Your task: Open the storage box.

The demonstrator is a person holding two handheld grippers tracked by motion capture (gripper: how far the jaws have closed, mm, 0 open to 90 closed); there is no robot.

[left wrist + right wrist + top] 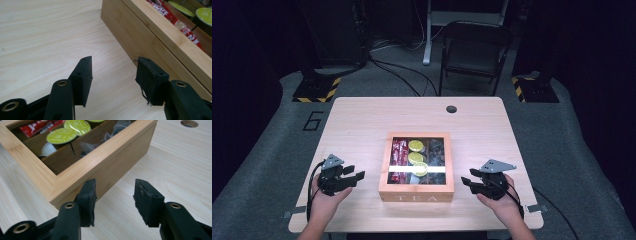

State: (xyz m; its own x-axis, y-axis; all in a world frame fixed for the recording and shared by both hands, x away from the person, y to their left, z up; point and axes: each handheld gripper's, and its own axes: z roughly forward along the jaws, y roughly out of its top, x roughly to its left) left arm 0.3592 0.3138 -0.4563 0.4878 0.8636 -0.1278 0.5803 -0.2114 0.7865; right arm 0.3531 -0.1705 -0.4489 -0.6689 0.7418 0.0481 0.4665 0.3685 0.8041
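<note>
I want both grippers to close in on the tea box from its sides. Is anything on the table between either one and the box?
Nothing visible: bare table lies between the left gripper, the right gripper and the tea box.

Pale wooden table [357, 130] carries a wooden tea box [416, 192]

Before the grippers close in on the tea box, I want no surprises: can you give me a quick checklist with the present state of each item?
1. Left gripper empty, jaws apart: ok.
2. Right gripper empty, jaws apart: ok.
3. Tea box between the two grippers, touching neither: ok.
4. Box square to the table edge, away from the rim: ok.
5. Glass lid shut: seems so by the glare across it, otherwise cannot tell.
6. Left gripper's torn pad fit to grip: not ok, frayed at its edge.
</note>
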